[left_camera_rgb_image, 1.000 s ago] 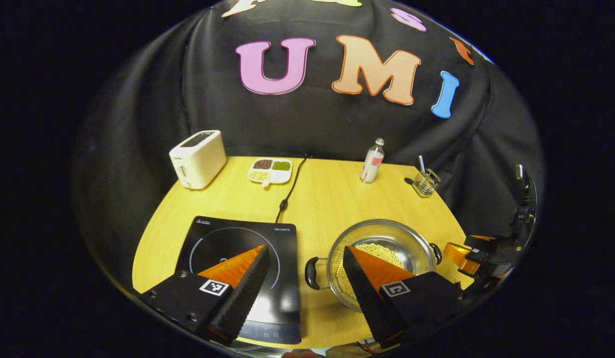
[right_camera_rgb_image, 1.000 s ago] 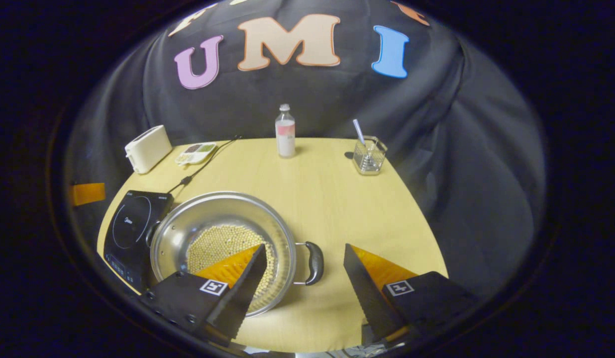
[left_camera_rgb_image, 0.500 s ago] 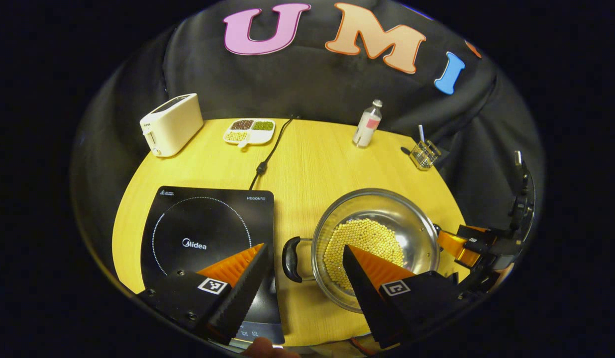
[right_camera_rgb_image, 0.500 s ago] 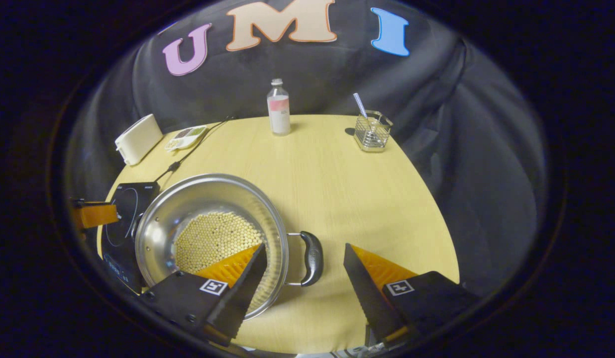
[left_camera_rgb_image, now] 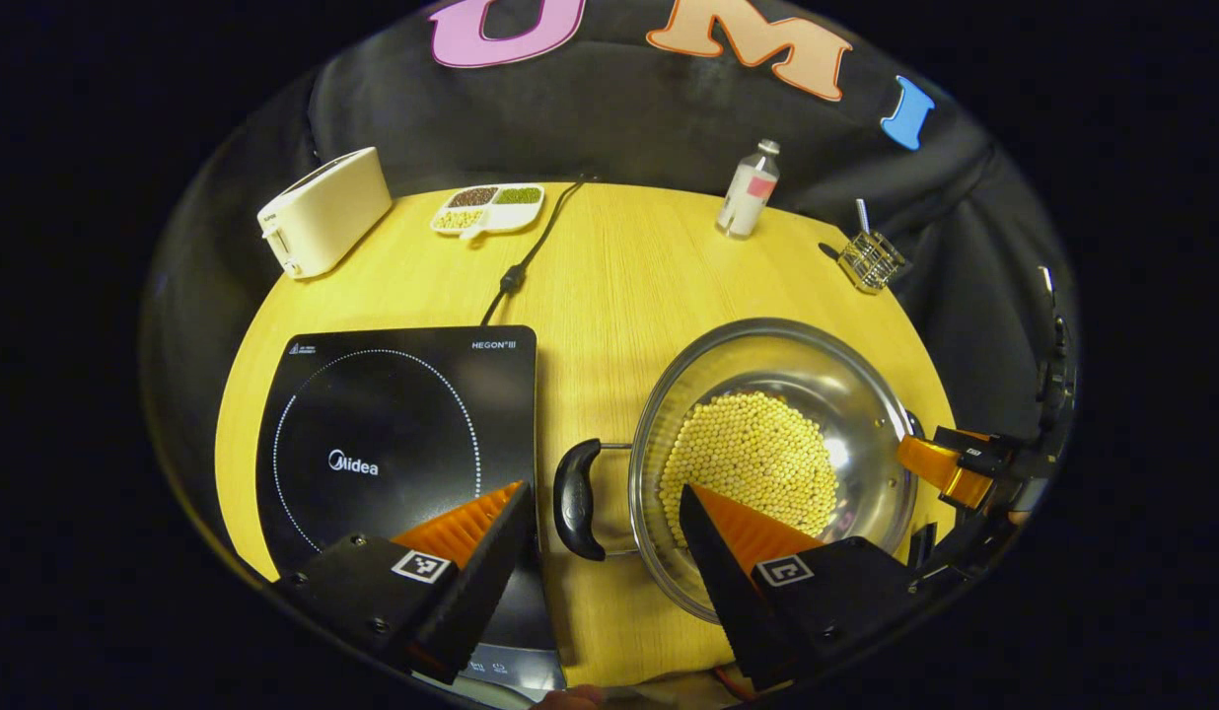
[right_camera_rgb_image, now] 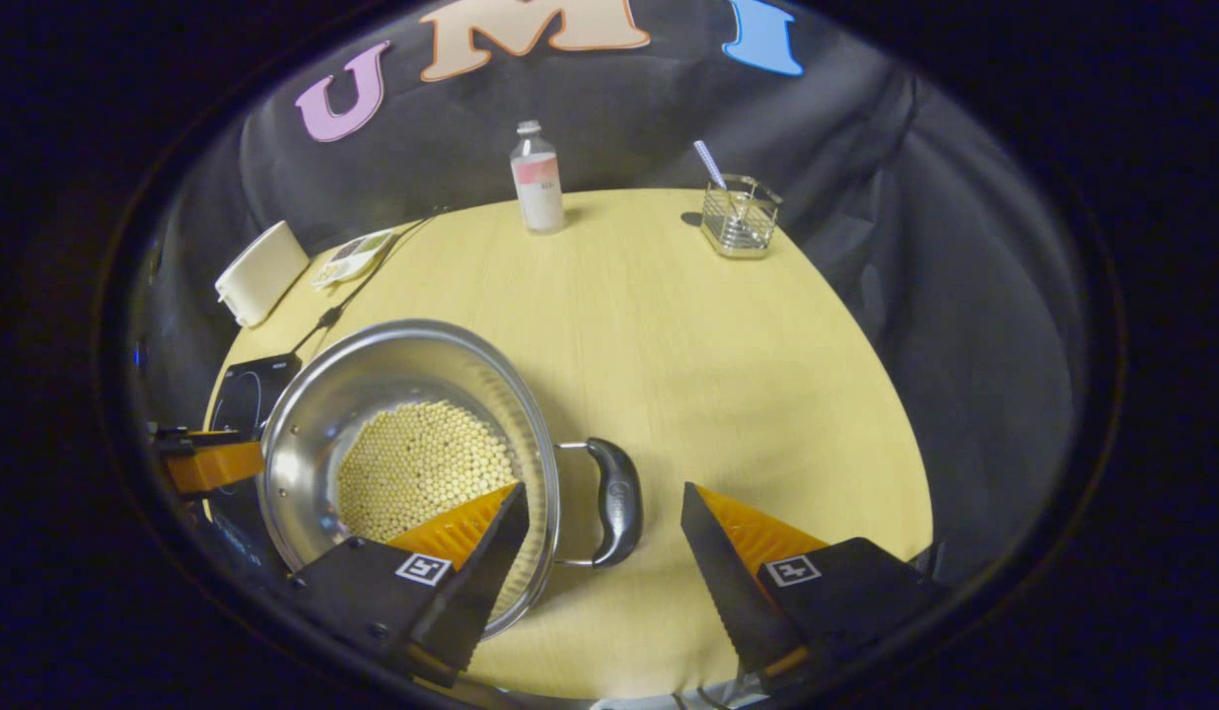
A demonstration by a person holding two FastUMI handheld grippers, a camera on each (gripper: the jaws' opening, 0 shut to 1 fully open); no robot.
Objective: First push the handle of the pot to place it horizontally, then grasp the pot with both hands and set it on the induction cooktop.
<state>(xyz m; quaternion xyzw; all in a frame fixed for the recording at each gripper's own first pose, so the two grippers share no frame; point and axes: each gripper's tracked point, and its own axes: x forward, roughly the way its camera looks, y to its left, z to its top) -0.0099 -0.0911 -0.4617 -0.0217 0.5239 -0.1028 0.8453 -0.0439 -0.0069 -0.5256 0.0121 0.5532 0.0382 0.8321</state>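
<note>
A steel pot [left_camera_rgb_image: 846,394] holding yellow beans stands on the wooden table, to the right of the black induction cooktop [left_camera_rgb_image: 393,424]. Its two black handles point left and right. In the left gripper view, the left handle [left_camera_rgb_image: 577,485] lies between the fingers of my open left gripper [left_camera_rgb_image: 602,498]. In the right gripper view, the right handle [right_camera_rgb_image: 616,501] sits between the fingers of my open right gripper [right_camera_rgb_image: 604,493], and the pot [right_camera_rgb_image: 373,385] is at the left. Neither gripper presses on a handle. The right gripper [left_camera_rgb_image: 950,468] also shows beyond the pot's far side.
A white toaster [left_camera_rgb_image: 323,212], a divided dish of beans [left_camera_rgb_image: 489,207] and the cooktop's cable [left_camera_rgb_image: 516,276] are at the back left. A small bottle [left_camera_rgb_image: 748,187] and a wire holder [left_camera_rgb_image: 871,258] stand at the back right. The table's edge [right_camera_rgb_image: 866,414] curves close on the right.
Both grippers have come down and closer to the pot, so each handle now lies between a pair of open fingers. The pot has stayed in place.
</note>
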